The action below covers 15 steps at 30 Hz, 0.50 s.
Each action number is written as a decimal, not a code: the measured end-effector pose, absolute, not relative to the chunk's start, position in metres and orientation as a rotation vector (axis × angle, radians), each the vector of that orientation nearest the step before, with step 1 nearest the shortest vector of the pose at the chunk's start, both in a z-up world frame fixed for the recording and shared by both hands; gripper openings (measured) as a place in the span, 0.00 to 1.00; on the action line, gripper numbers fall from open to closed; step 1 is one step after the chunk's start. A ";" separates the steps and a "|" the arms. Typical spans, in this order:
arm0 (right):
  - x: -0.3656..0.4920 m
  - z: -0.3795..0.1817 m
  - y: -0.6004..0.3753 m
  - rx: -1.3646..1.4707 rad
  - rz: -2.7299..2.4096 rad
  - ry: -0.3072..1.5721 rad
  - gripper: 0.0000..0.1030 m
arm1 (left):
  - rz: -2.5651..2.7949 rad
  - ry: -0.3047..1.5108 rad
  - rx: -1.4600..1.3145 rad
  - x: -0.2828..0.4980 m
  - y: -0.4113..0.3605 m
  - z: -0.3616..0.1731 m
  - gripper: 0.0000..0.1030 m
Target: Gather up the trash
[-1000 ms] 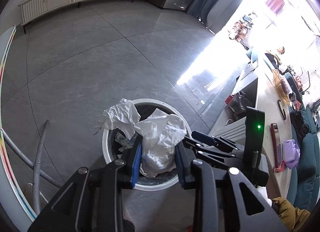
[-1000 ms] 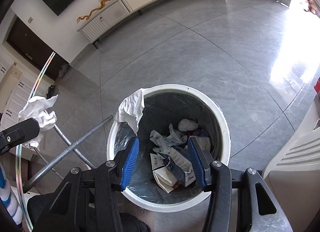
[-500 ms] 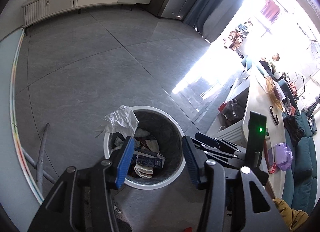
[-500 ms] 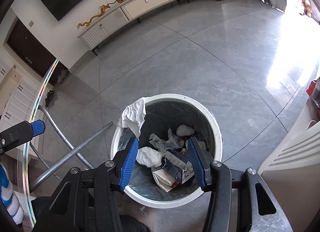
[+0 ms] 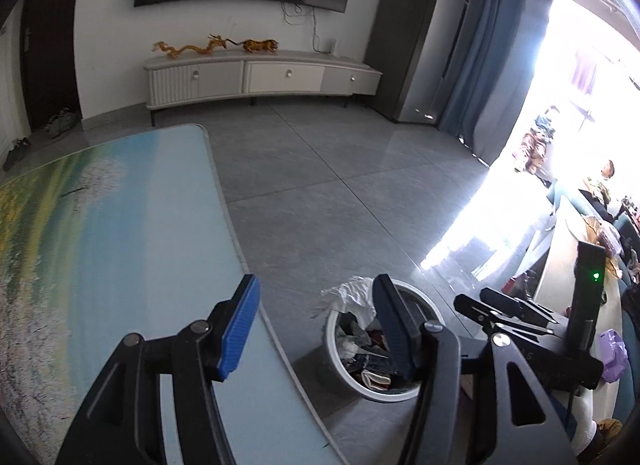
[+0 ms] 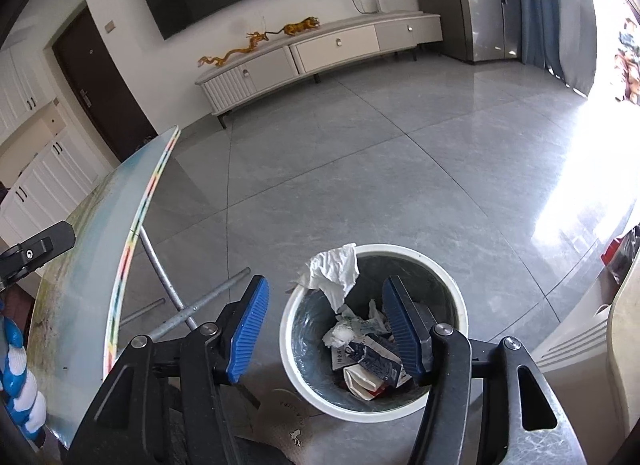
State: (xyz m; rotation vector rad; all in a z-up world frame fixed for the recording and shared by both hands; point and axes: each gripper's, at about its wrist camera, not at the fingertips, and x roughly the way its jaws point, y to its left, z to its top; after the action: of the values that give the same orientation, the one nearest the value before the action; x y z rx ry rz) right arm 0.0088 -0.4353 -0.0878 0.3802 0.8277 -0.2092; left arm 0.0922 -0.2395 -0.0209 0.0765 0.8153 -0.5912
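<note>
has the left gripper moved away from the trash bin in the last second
Yes. The left gripper, jaws open and empty, has lifted and swung left: the trash bin now sits low right in its view, and the table fills the left.

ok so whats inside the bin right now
The bin holds crumpled white paper, a dark blue carton and a red-and-white packet; a tissue drapes over its rim. Anything beneath that pile, or behind the right gripper's finger, is covered.
</note>
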 end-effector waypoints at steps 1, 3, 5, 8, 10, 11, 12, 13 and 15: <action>0.010 -0.081 -0.426 0.363 -0.201 0.817 0.61 | -0.570 0.805 0.069 0.092 -0.229 -0.016 0.55; 0.011 -0.069 -0.409 0.337 -0.185 0.800 0.64 | -0.522 0.781 0.052 0.090 -0.206 -0.010 0.56; 0.013 -0.057 -0.390 0.311 -0.167 0.784 0.68 | -0.471 0.758 0.039 0.088 -0.180 -0.005 0.57; 0.015 -0.041 -0.361 0.281 -0.130 0.756 0.71 | -0.403 0.734 0.016 0.085 -0.144 0.001 0.58; 0.017 -0.032 -0.343 0.260 -0.109 0.740 0.73 | -0.362 0.721 0.005 0.082 -0.122 0.003 0.58; 0.017 -0.027 -0.333 0.247 -0.097 0.732 0.74 | -0.338 0.713 -0.002 0.081 -0.110 0.005 0.58; 0.018 -0.022 -0.324 0.234 -0.085 0.724 0.74 | -0.317 0.706 -0.013 0.079 -0.097 0.006 0.59; 0.018 -0.018 -0.316 0.226 -0.076 0.718 0.76 | -0.303 0.700 -0.021 0.077 -0.087 0.008 0.59; 0.018 -0.009 -0.297 0.204 -0.055 0.700 0.79 | -0.268 0.683 -0.031 0.073 -0.069 0.012 0.59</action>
State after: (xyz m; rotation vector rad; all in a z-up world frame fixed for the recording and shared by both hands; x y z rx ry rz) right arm 0.0183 -0.2974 -0.0090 0.2042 0.7004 -0.0550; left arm 0.0725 -0.0686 0.0117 -0.0307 0.6827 -0.2676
